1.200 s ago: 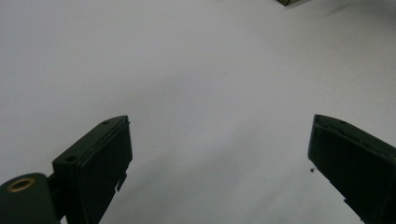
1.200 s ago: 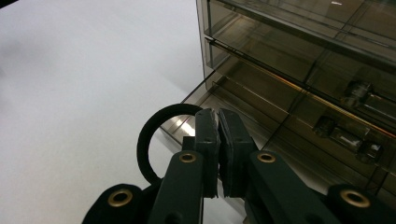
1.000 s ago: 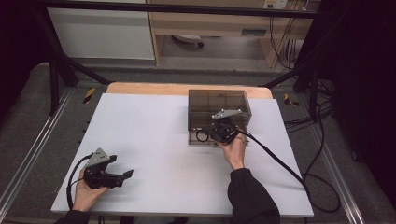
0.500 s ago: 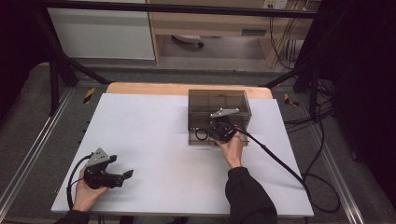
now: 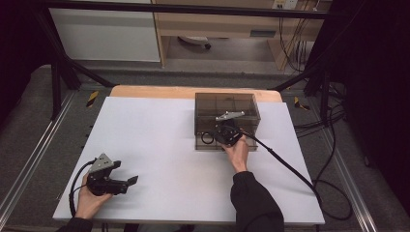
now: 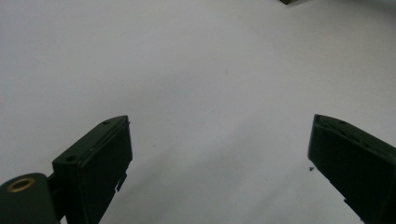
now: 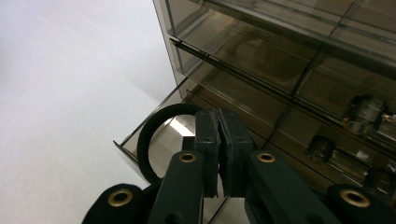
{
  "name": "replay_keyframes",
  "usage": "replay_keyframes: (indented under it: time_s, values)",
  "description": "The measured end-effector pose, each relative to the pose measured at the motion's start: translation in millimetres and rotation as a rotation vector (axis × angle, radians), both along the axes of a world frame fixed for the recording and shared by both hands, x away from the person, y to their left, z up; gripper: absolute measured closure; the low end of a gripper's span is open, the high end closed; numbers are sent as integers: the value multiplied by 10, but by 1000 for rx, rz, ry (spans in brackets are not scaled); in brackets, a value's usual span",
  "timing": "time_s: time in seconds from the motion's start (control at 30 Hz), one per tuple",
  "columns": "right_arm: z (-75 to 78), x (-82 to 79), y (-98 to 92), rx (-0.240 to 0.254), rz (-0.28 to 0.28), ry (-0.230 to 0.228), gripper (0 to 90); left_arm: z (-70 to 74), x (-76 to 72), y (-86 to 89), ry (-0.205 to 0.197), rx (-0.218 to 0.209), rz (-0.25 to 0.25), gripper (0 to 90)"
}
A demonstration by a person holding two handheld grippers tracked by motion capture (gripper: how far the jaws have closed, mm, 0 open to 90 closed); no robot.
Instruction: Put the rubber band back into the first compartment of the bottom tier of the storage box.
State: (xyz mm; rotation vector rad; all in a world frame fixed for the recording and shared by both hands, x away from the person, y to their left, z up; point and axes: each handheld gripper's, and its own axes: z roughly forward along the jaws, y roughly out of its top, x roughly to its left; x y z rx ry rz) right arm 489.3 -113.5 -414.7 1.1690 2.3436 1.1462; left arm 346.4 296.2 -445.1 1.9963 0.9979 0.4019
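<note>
**Right gripper at the open drawer, black ring inside**

We hold 2 grippers over the white worktop (image 5: 159, 145). Our right gripper (image 5: 223, 131) is at the front of the smoky, see-through drawer cabinet (image 5: 226, 104), which stands toward the far edge of the worktop, right of its middle. In the right gripper view its jaws are pressed flat together, clenched (image 7: 218, 140), and we see nothing pinched between the pads. The tips sit at the bottom drawer (image 7: 154, 126), which is pulled out a little toward us at the cabinet's left front corner.

A black ring (image 7: 154, 135) lies in that open drawer, just beside the closed jaws and partly hidden behind them. We cannot tell whether the jaws touch it. From the high view the same ring (image 5: 208, 138) shows as a dark loop at the cabinet's front left, just left of the gripper. The gripper's cable (image 5: 285, 166) trails back toward the worktop's right near corner.

Farther right in the right gripper view, small clear knobs (image 7: 362, 114) show on the neighbouring drawers.

Our left gripper (image 5: 126, 182) rests low near the worktop's left near corner, well apart from the cabinet. Its 2 jaws stand wide, released (image 6: 219, 163), with bare white worktop between them.
</note>
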Motion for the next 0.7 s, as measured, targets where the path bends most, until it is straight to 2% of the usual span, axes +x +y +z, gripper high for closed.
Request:
replay_keyframes:
  time_s: [0.7]
  values:
    - [-187, 101, 43, -21, -23, 19, 876, -3, 1, -2, 1, 2, -1, 62]
